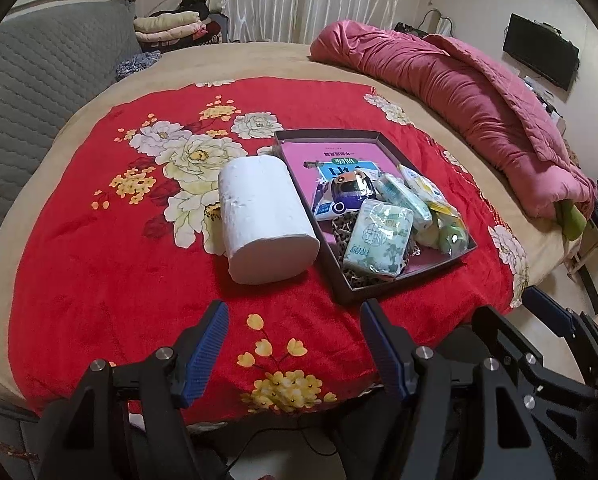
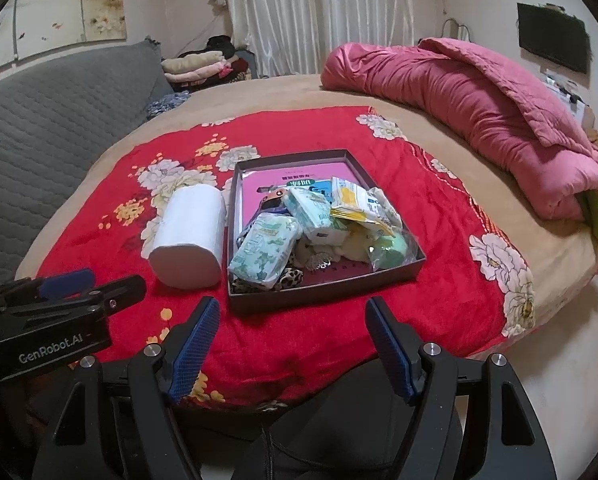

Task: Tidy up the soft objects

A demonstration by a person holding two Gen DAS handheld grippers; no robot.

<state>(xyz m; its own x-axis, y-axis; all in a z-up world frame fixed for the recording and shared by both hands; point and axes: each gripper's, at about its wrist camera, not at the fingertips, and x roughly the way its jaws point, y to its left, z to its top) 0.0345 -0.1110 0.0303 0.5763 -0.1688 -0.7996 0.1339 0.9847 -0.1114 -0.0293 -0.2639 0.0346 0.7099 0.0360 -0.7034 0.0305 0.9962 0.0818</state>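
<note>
Where the left tool (image 2: pixel 95 286) shows, its body reads "GenRobot.AI".

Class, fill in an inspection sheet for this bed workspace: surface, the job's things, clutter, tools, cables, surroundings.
Surface: red floral blanket spread over a tan bed.
Job's things: white paper roll lying beside the dark box; tissue packs, a leopard-print item and bagged items piled inside the box.
Clutter: rumpled pink quilt; folded clothes at the far edge.
Tools: left tool open, empty; right tool open, empty; both short of the items.
Cables: thin black cable below the left tool.
Surroundings: grey quilted headboard, white curtains, wall screen.
</note>
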